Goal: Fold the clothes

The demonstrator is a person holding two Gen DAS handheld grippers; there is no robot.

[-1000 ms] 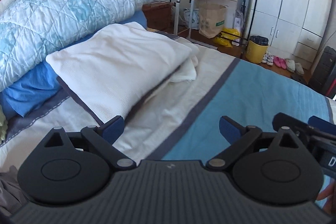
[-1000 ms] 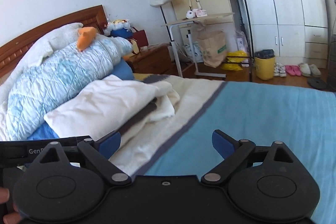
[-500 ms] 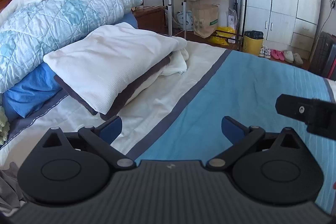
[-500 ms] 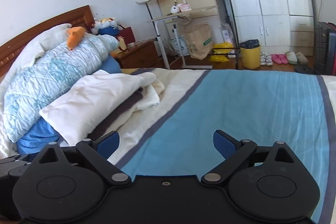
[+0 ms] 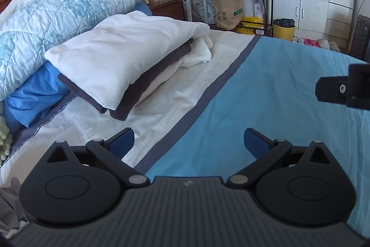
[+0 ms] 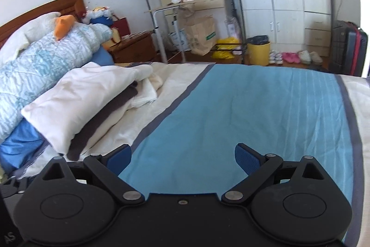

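**Both jaws empty; laundry lies left of the left gripper**

The left gripper [image 5: 188, 140] and right gripper [image 6: 183, 154] each hold their jaws spread wide over the striped bedspread [image 5: 266, 94], gripping nothing. The only loose clothing in sight is a crumpled grey garment [image 5: 9, 205] at the lower-left edge of the left view, so the left gripper seems nearer; its long axis cannot be told. Farther out, a yellow bin [image 6: 258, 53] holds a black liner.
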